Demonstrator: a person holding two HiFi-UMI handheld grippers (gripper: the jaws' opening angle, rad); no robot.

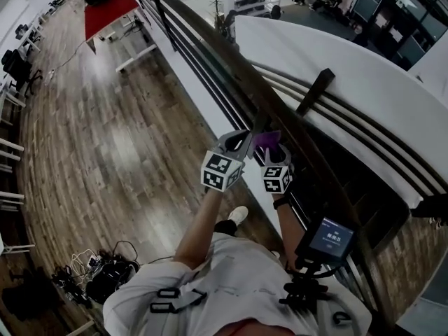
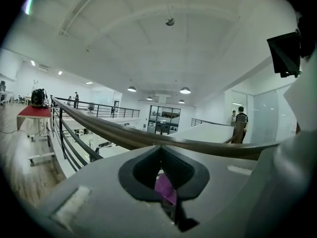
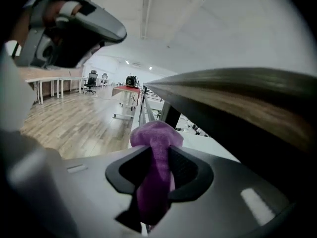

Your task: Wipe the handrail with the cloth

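Observation:
A dark wooden handrail [image 1: 224, 61] runs diagonally from the top left to the lower right. Both grippers are at it, side by side, just ahead of the person. A purple cloth [image 1: 267, 140] is bunched between them against the rail. My right gripper [image 1: 274, 152] is shut on the cloth [image 3: 156, 133], which bulges out past its jaws just under the handrail [image 3: 237, 90]. My left gripper [image 1: 246, 140] has its jaws together, and a strip of the cloth [image 2: 166, 190] shows between them. The handrail [image 2: 124, 133] passes close in front of the left gripper [image 2: 159, 150].
Black horizontal bars and a slanted post [image 1: 315, 89] run under the rail, with a white parapet [image 1: 336, 61] beyond. Wooden floor [image 1: 105, 138] lies to the left, with a red table [image 1: 108, 5] far off and cables [image 1: 98, 271] near the feet. A small screen [image 1: 332, 236] sits at the person's chest.

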